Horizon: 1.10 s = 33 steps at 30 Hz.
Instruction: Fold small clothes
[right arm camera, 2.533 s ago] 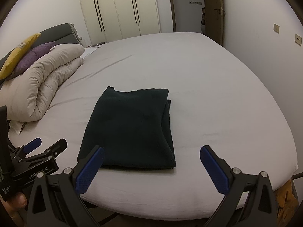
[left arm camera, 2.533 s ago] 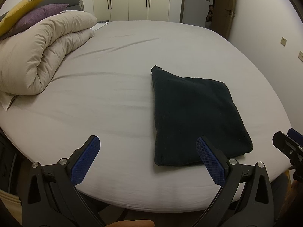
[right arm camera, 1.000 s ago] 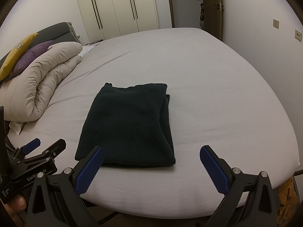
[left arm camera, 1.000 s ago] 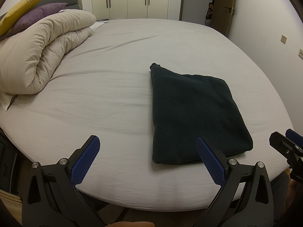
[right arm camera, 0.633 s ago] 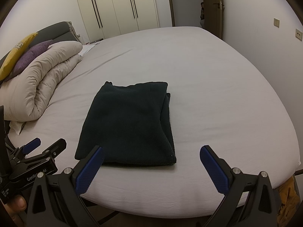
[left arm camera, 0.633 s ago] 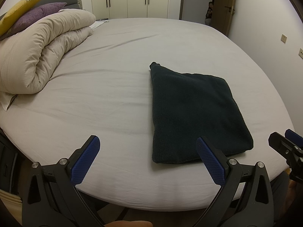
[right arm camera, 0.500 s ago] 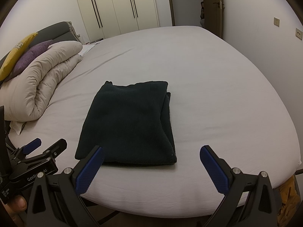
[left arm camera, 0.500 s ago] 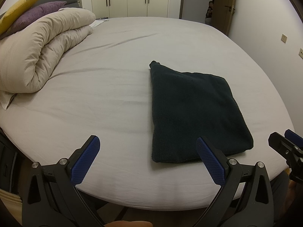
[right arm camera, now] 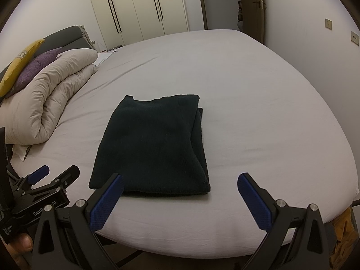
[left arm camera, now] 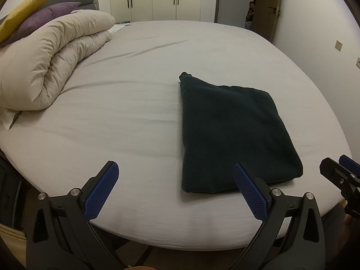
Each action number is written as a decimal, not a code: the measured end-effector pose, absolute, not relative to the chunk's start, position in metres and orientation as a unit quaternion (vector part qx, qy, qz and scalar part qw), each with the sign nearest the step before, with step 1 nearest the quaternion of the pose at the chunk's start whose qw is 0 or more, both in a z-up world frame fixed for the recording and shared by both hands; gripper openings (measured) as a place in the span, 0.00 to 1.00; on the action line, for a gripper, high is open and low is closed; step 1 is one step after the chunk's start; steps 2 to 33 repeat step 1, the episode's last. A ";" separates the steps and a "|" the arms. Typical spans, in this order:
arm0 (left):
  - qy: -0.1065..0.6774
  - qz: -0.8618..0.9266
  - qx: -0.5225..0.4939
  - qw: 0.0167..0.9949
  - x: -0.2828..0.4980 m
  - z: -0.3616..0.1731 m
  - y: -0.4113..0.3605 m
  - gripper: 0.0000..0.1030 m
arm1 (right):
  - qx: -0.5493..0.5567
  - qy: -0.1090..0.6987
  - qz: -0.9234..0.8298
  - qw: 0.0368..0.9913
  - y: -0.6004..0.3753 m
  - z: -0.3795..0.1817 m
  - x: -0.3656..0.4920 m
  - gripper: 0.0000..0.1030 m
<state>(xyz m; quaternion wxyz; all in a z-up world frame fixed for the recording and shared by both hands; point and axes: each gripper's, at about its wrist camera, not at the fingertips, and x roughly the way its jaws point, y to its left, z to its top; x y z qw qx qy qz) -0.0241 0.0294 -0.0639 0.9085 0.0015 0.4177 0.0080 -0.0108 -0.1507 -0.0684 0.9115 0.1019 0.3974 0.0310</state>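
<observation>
At the far left of the bed (left arm camera: 139, 117) lies one rolled beige duvet (left arm camera: 51, 60), with two pillows stacked behind it: one yellow pillow (left arm camera: 24, 18) above one purple pillow (left arm camera: 42, 21). One dark green folded garment (right arm camera: 153, 144) rests flat on the grey sheet, near the front edge of the mattress, well apart from the duvet. In the right wrist view its layered open edges show along its right side. No container shows in either view.

The left gripper (left arm camera: 175, 193) hangs just off the front edge of the bed with its blue-padded fingers spread wide and holding nothing; its right pad overlaps the garment's near edge in the picture, though whether it touches cannot be told. The right gripper (right arm camera: 180, 200) is likewise spread wide and empty, just short of the garment's near edge. Each gripper shows at the margin of the other's view.

Compared with 2.5 seconds ago, the garment lies in the same folded shape and place, and both grippers have barely shifted, their spread unchanged.

At the back stand white wardrobe doors (right arm camera: 137, 9) and, to the right, one open door (right arm camera: 256, 6).
</observation>
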 end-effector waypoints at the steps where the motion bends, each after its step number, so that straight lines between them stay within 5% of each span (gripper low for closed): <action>1: 0.418 0.008 0.002 0.909 -0.024 -0.064 0.029 1.00 | 0.102 0.398 0.031 0.911 -0.151 -0.068 -0.010 1.00; 33: 0.418 0.008 0.002 0.909 -0.024 -0.064 0.029 1.00 | 0.102 0.398 0.031 0.911 -0.151 -0.068 -0.010 1.00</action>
